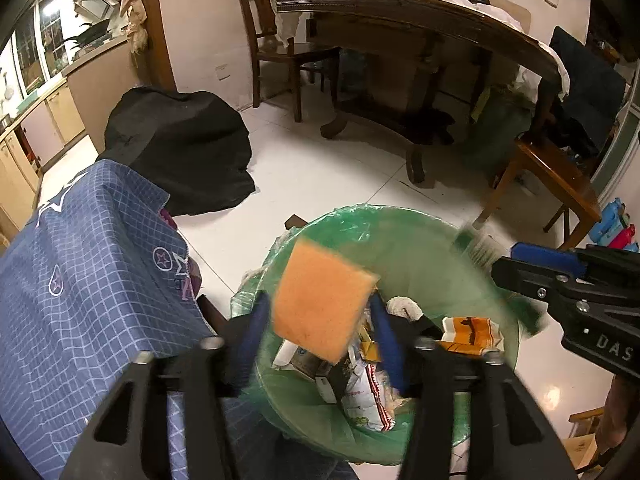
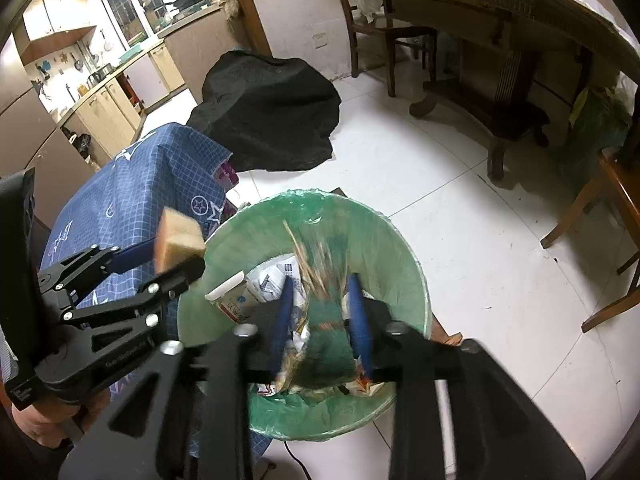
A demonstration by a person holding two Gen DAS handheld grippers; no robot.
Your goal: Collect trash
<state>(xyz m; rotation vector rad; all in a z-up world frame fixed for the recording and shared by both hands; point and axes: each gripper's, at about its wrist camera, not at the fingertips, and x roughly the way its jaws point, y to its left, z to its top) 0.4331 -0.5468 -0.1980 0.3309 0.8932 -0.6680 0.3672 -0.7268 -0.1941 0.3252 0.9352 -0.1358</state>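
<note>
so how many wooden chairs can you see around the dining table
2: one wooden chair at the table's far end by the wall, another chair at its near right side. More may be hidden behind the table.

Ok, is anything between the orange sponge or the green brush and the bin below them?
Nothing visible. The orange sponge sits between the left gripper's open fingers, right above the green-lined bin. The green brush, blurred, is between the right gripper's fingers over the same opening. Only earlier trash lies inside.
</note>
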